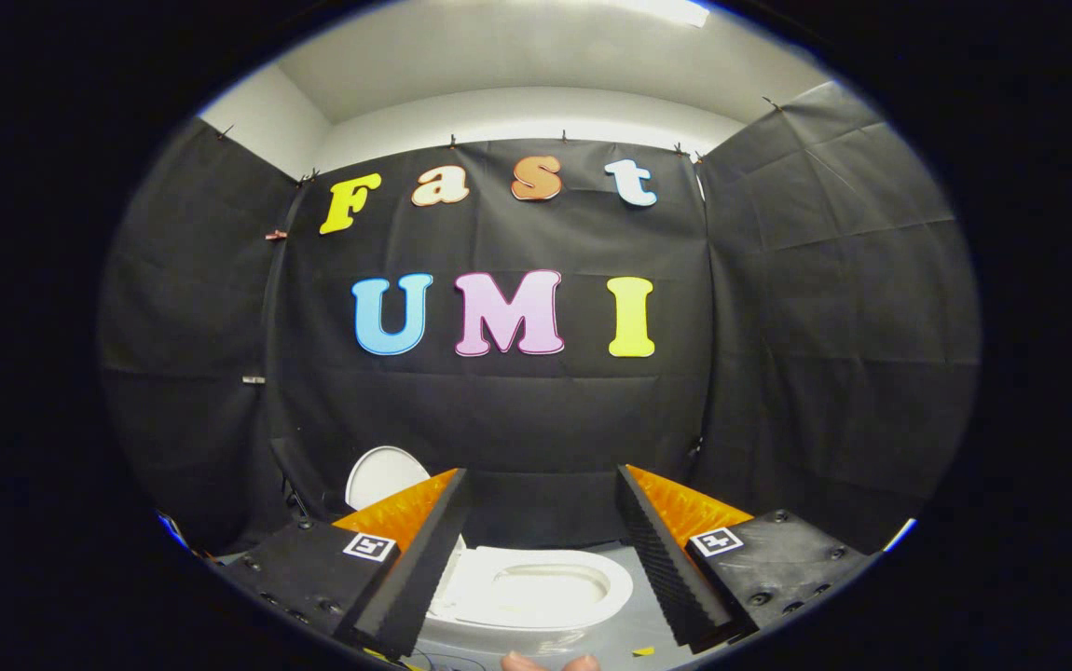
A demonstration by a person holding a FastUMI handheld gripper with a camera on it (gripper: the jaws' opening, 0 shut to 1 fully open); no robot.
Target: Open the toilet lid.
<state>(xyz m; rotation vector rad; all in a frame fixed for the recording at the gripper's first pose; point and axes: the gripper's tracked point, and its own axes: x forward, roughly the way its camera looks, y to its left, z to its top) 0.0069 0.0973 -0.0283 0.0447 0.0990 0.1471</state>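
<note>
Black cloth booth wall (536, 419) ahead of us, white toilet (536, 596) low between our spread fingers, its lid (385, 473) raised upright behind the left finger, our gripper (543, 503) apart and holding nothing, fingertips of a hand (550, 663) below.

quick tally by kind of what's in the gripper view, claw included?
Toilet bowl with seat: 1
Toilet lid, raised: 1
Claw, open, fingers either side of the bowl, touching nothing: 1
Person's fingertips below the bowl: 2
Total: 5
</note>
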